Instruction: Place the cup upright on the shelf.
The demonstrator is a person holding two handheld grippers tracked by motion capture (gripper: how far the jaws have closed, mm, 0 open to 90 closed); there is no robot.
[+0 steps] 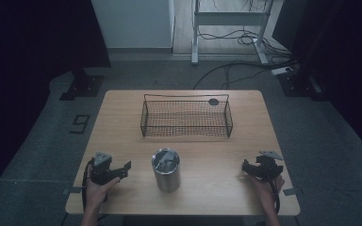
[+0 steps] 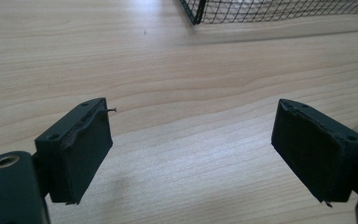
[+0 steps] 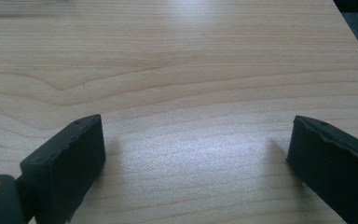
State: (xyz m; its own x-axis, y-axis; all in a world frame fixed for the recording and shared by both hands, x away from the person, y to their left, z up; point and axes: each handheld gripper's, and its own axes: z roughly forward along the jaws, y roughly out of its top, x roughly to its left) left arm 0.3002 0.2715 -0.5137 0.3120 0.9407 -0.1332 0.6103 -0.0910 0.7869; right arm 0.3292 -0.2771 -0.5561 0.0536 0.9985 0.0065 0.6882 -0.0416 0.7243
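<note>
Both tongs rest on the surface [image 1: 122, 101] with jaws spread wide and nothing between them: the left tongs [image 1: 122, 170] just left of the steel cup [image 1: 166, 169], the right tongs [image 1: 249, 168] well apart on its right. The cup stands upright near the front edge, long axis vertical, its lidded top facing up. The wire basket [image 1: 186, 117] sits behind it. A sideways nudge from one jaw, or a pinch high on the smooth wall, could tip the cup.

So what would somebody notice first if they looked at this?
Probably the shiny metal tumbler standing upright near the front middle of the wooden table. Behind it sits a dark wire basket, which looks empty. At each side a hand holds an open gripper, left gripper and right gripper, both apart from the tumbler.
</note>
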